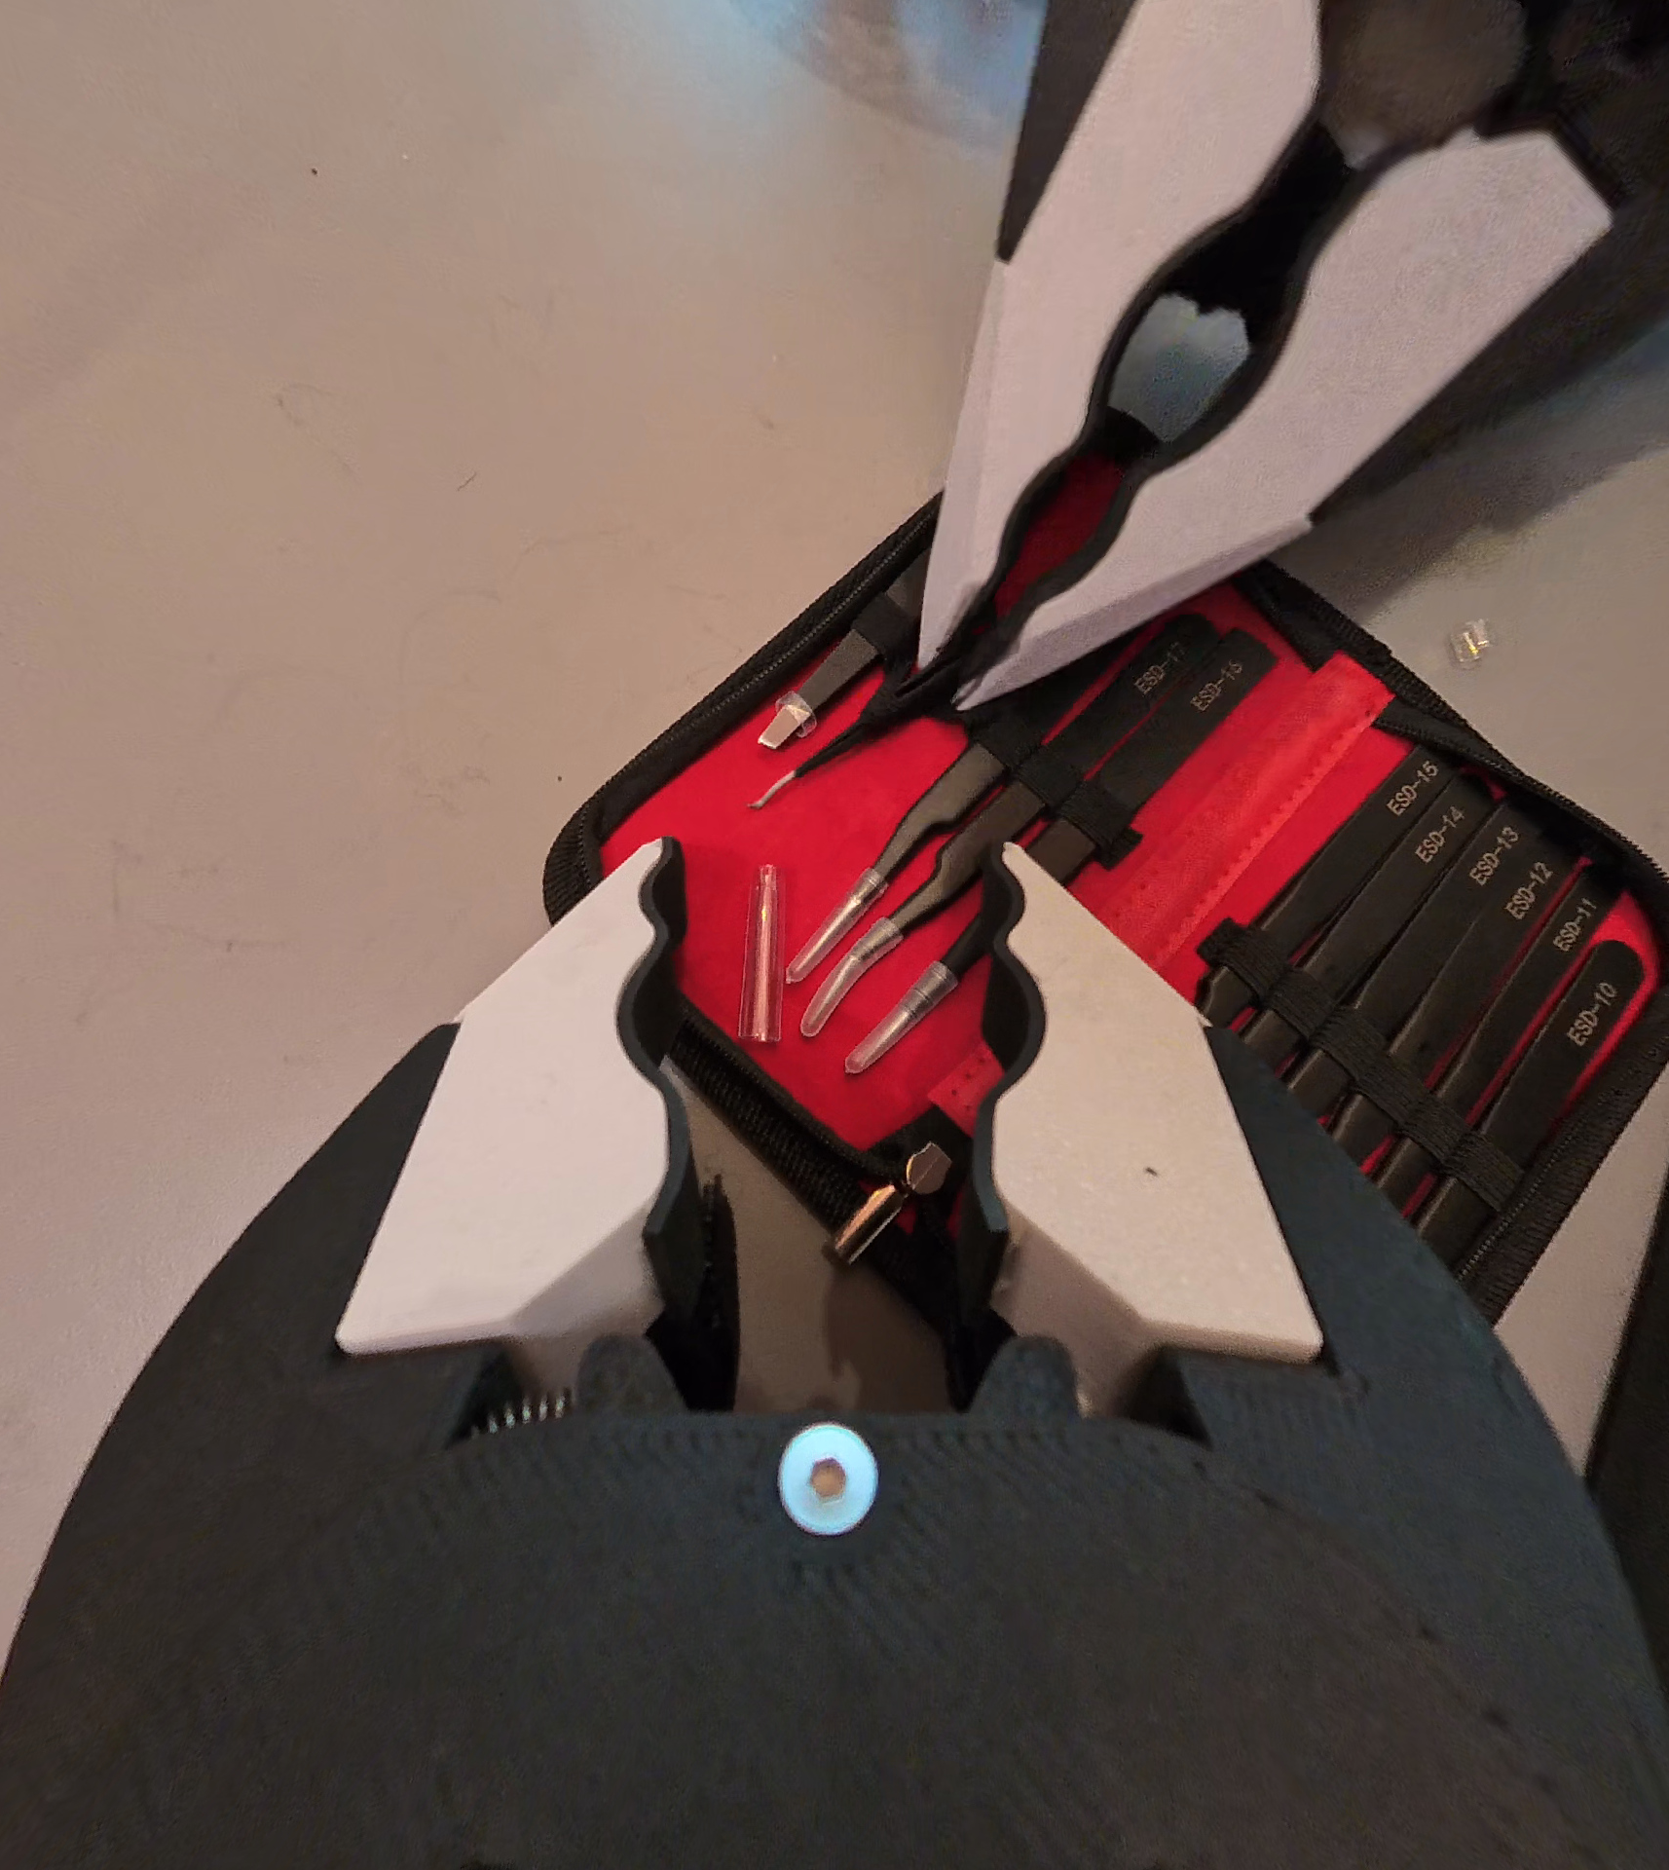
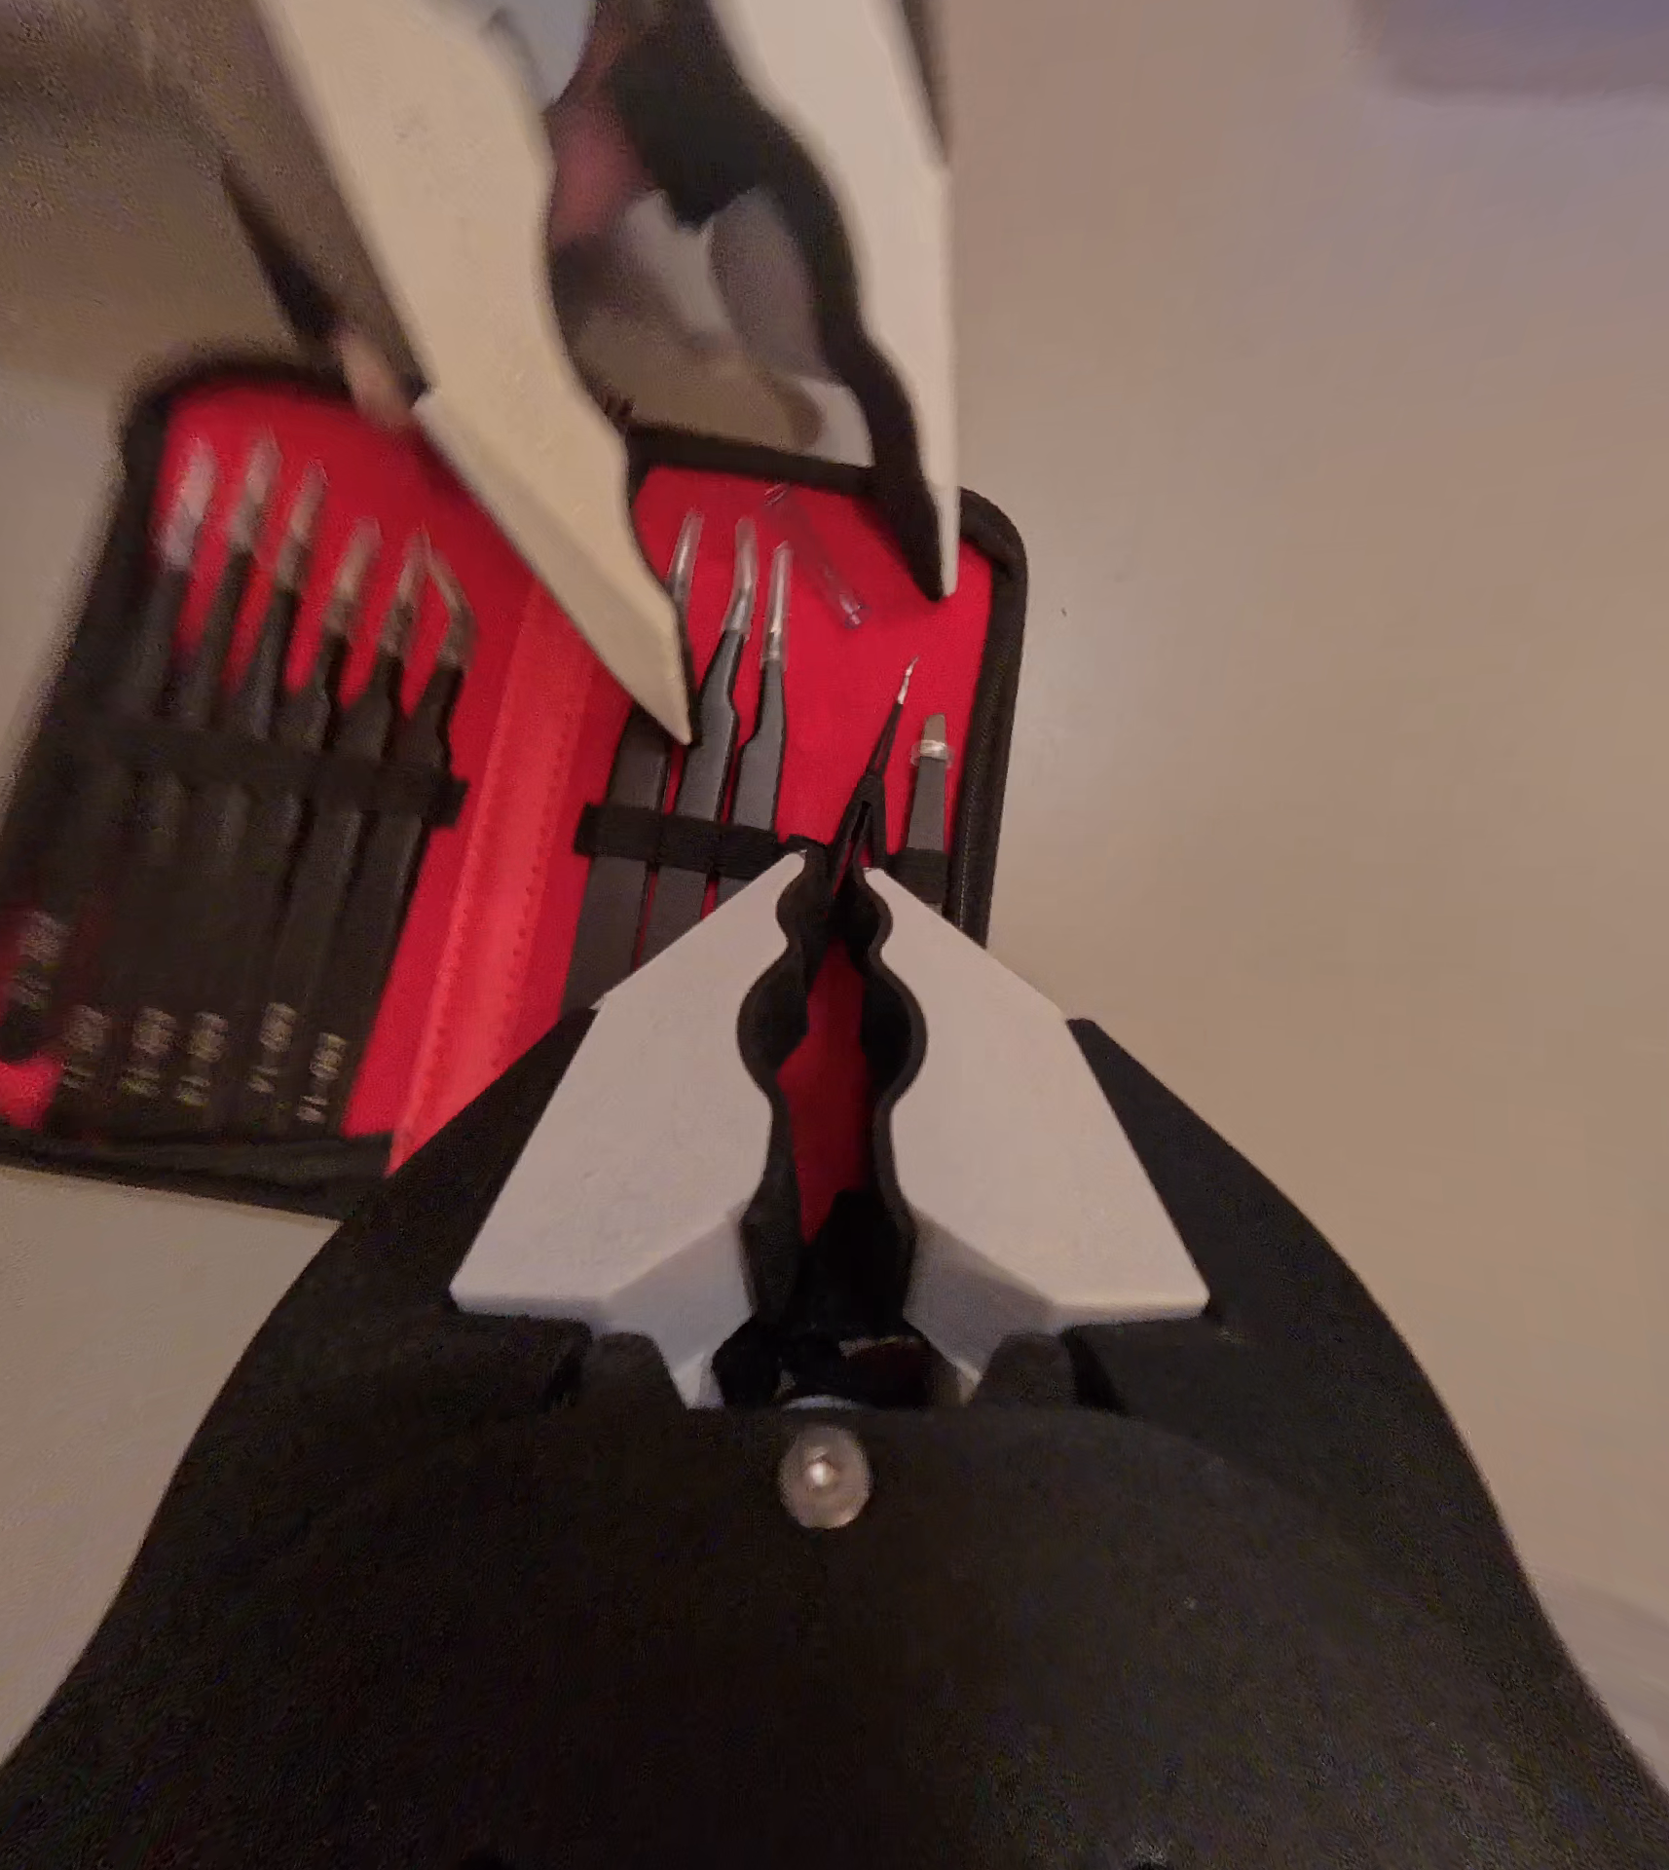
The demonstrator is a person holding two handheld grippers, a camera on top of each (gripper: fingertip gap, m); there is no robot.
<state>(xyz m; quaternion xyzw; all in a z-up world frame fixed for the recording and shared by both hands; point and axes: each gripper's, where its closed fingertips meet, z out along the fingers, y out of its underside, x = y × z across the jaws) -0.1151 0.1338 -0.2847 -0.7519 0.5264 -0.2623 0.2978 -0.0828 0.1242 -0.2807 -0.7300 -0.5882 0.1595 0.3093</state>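
An open black zip case with red lining lies on a beige table; it also shows in the right wrist view. My right gripper is shut on a thin black tweezer with a bare curved tip, near the elastic band. In the left wrist view it comes in from the upper right, pinching the same tweezer. My left gripper is open and empty, hovering over the case's near edge, above three capped tweezers and a loose clear cap. It appears blurred from above in the right wrist view.
Several black tweezers sit under an elastic band on the other half of the case. A flat-tipped tweezer lies at the case's far edge. A zipper pull lies between my left fingers. A small clear piece rests on the table. Spacing between my two grippers at the tips: around 4 cm.
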